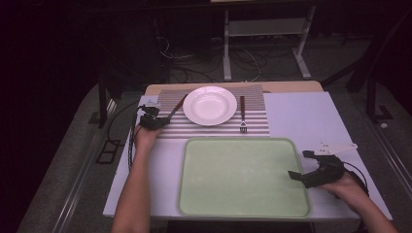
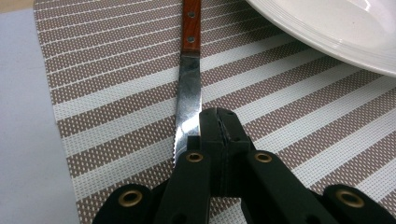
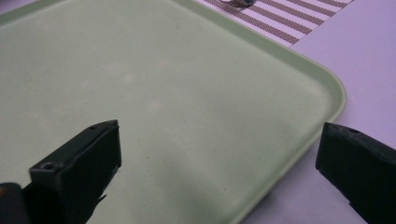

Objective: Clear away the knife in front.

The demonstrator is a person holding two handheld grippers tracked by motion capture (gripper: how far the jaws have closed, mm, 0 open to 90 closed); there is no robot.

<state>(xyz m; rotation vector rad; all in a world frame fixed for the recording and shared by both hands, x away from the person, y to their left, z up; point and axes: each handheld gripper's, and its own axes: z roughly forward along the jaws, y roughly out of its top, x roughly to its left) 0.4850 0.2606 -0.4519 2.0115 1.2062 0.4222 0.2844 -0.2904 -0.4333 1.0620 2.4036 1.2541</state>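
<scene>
A knife (image 1: pixel 177 108) with a reddish wooden handle lies on the striped placemat (image 1: pixel 214 128), left of the white plate (image 1: pixel 210 105). My left gripper (image 1: pixel 151 121) is at the knife's blade end. In the left gripper view its jaws (image 2: pixel 218 122) are pressed together, and the serrated blade (image 2: pixel 188 84) runs along their left side, not between them. A fork (image 1: pixel 242 114) lies right of the plate. My right gripper (image 1: pixel 300 165) stands open at the right edge of the green tray (image 1: pixel 243 141). Nothing is between its fingers (image 3: pixel 93 149), and the tray's rim (image 3: pixel 327 79) lies below them.
The tray takes up the near middle of the white table (image 1: pixel 301 116). The plate's rim (image 2: pixel 336 32) is close to the right of the knife. Beyond the table's far edge stand a metal frame (image 1: pixel 262 43) and loose cables on the floor.
</scene>
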